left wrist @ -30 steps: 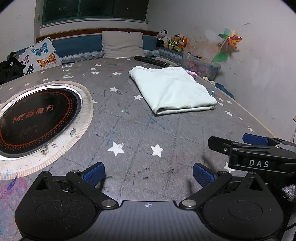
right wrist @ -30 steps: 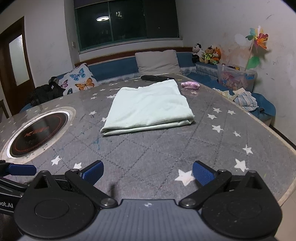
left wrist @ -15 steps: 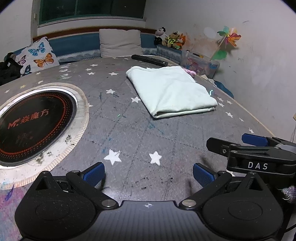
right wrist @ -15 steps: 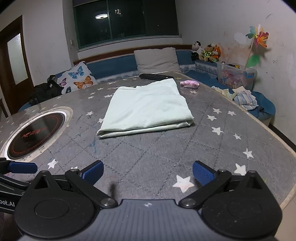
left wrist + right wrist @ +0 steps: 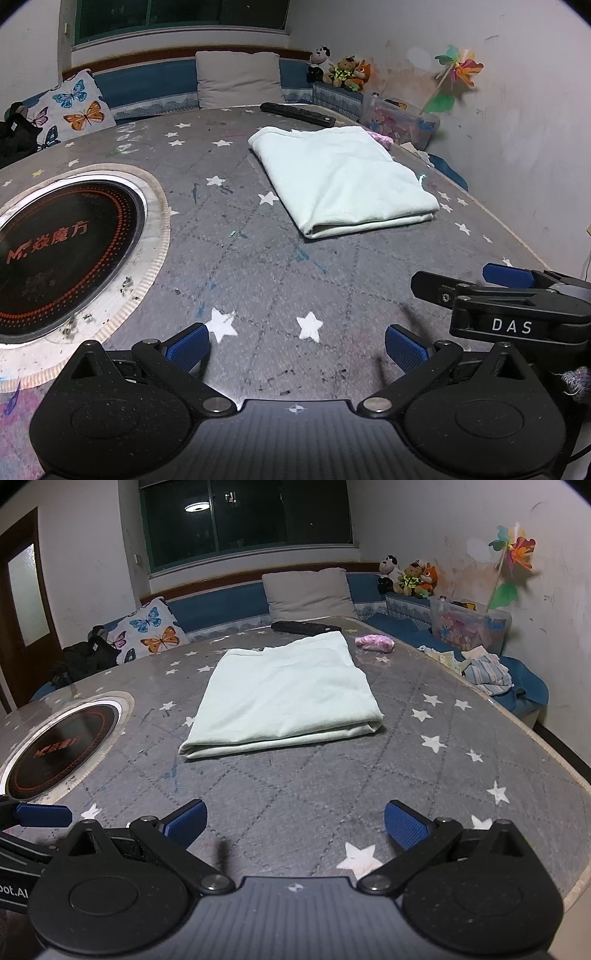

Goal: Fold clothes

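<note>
A pale green cloth (image 5: 343, 177) lies folded into a flat rectangle on the grey star-patterned table (image 5: 258, 273); it also shows in the right wrist view (image 5: 284, 694). My left gripper (image 5: 295, 345) hovers open over the table's near part, well short of the cloth, with nothing between its blue pads. My right gripper (image 5: 293, 823) is open too, empty, and set back from the cloth's folded front edge. The right gripper (image 5: 506, 291) appears side-on at the right of the left wrist view.
A round black induction plate (image 5: 62, 251) is set into the table at the left. A black remote (image 5: 304, 627) and a pink bundle (image 5: 375, 642) lie behind the cloth. Cushions, plush toys (image 5: 408, 578), a toy box and loose clothes (image 5: 484, 672) line the bench around the table.
Both grippers have drawn slightly back and tilted; the cloth sits a little farther off in each view. The cloth itself has not moved, and both grippers stay open.
</note>
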`<state>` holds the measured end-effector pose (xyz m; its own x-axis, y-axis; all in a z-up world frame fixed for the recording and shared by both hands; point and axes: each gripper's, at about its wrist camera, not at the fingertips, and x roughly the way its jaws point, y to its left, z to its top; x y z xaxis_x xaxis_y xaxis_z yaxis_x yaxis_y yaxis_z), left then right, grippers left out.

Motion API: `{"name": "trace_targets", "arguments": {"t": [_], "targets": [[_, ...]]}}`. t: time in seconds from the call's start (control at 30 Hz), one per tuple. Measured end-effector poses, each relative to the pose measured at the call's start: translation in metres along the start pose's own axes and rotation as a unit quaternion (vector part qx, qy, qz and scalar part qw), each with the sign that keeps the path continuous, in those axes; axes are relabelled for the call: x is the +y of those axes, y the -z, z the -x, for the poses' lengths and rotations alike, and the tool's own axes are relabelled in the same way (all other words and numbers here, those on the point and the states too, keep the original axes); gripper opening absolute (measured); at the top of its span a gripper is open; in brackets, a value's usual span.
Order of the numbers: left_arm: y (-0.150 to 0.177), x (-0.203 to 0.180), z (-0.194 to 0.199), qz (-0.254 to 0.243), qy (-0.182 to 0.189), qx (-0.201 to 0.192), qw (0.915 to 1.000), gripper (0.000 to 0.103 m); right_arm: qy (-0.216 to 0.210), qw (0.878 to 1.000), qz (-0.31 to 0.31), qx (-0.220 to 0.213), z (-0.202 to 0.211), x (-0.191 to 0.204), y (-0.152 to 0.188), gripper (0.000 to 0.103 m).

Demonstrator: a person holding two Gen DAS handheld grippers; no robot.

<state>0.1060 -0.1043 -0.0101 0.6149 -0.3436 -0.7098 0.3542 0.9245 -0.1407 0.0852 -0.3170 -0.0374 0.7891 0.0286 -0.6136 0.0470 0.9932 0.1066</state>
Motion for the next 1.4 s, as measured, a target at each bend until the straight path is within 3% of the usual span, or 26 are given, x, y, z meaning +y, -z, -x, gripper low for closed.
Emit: {"name": "trace_targets", "arguments": {"t": [1.4], "targets": [[-0.019, -0.005, -0.018, -0.006, 0.005, 0.008, 0.9999, 0.103, -0.001, 1.000, -0.004, 0.010, -0.020, -0.006, -0.010, 0.103]]}}
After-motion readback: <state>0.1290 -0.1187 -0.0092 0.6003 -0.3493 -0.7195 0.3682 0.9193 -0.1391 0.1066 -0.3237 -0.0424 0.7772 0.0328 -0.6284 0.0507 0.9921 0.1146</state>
